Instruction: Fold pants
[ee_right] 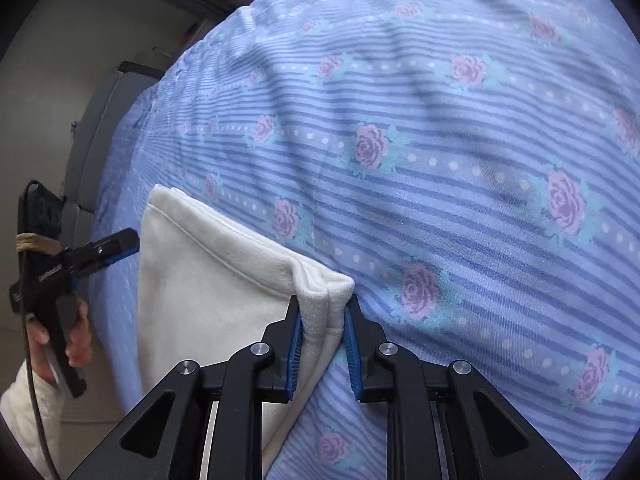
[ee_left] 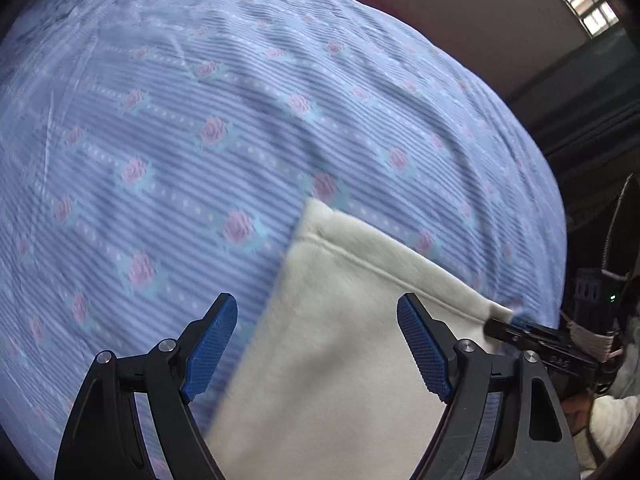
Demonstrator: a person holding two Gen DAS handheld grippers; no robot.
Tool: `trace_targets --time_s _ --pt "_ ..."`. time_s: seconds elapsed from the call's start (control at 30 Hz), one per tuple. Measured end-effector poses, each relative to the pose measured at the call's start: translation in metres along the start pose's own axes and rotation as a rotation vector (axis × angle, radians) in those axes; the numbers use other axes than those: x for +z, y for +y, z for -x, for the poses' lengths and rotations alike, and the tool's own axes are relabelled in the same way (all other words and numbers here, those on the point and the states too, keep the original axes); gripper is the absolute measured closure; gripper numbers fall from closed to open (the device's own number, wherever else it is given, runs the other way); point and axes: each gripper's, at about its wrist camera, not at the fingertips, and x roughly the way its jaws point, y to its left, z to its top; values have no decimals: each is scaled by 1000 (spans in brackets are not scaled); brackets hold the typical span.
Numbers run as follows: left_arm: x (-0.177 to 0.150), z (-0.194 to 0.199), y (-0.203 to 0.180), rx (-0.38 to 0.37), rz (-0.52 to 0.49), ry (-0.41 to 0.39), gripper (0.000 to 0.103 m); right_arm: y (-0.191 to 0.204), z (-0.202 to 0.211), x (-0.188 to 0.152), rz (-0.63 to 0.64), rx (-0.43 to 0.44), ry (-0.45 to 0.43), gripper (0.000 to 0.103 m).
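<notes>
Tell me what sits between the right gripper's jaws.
A bunched corner of the white pants, pinched by the right gripper over the floral sheet; the right wrist view shows it.

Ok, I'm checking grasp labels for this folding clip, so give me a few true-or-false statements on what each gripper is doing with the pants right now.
1. The right gripper is clamped on a corner of the cream pants. True.
2. The left gripper is clamped on the pants too. False: its fingers stand wide apart, with the fabric lying beyond them.
3. The pants lie over a blue striped bedsheet printed with pink roses. True.
4. The pants are dark denim. False: they are a soft cream-white fabric.
5. The right gripper grips the hemmed end of the pants. True: a stitched hem line runs along that end.
</notes>
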Motion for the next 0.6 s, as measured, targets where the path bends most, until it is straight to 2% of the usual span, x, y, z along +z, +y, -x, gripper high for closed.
trace_targets --time_s 0.07,0.13,0.17,0.33,0.5,0.57,0.6 --pt "8 -9 -3 14 -54 14 28 -3 -2 0 18 0 8 83" --pt "14 -18 -2 1 -74 35 39 -4 -3 -1 35 -2 11 84" --pt "16 -22 -1 -2 -73 39 41 -5 -4 -1 34 -4 13 84" --pt "21 -46 10 -24 -39 70 41 -2 -9 0 50 -24 19 84" --pt "30 -53 8 -14 -2 50 40 1 -15 2 63 -20 17 84" --pt "33 -55 4 -8 27 31 47 -1 -15 2 57 -10 18 84" --pt "34 -54 1 -15 37 24 59 -2 -15 2 55 -4 20 84"
